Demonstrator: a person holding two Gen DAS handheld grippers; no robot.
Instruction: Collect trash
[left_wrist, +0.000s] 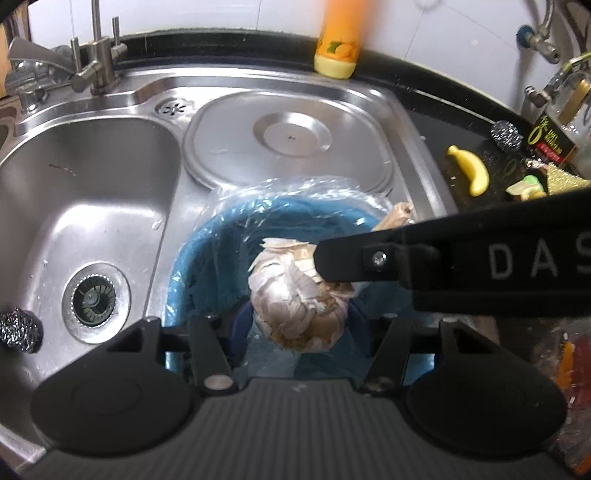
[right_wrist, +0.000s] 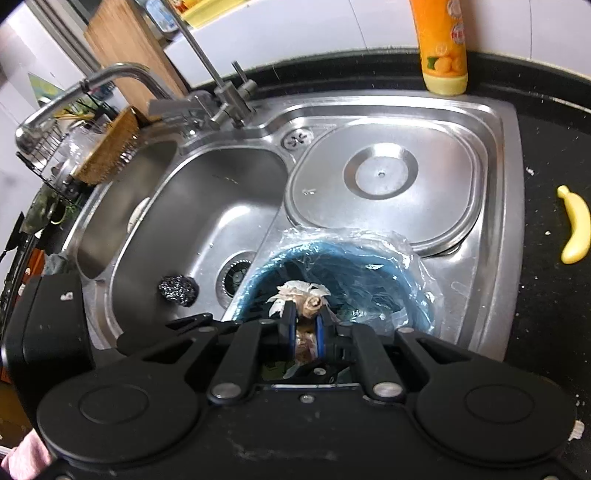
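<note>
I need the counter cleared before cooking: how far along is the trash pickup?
Done: the blue bin sits lined with a clear bag by the sink, nothing clearly in it yet. In hand: the right gripper is shut on a clump of garlic skins above the bin; the left gripper holds nothing visible. Left: dropping the clump, then the crumbs near the toy banana.

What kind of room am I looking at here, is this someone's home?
Most likely a home kitchen, seen at the sink. A steel double sink with a tap fills the view, an orange bottle of dish soap stands on the black counter behind it, and a steel scouring ball lies in the basin.
</note>
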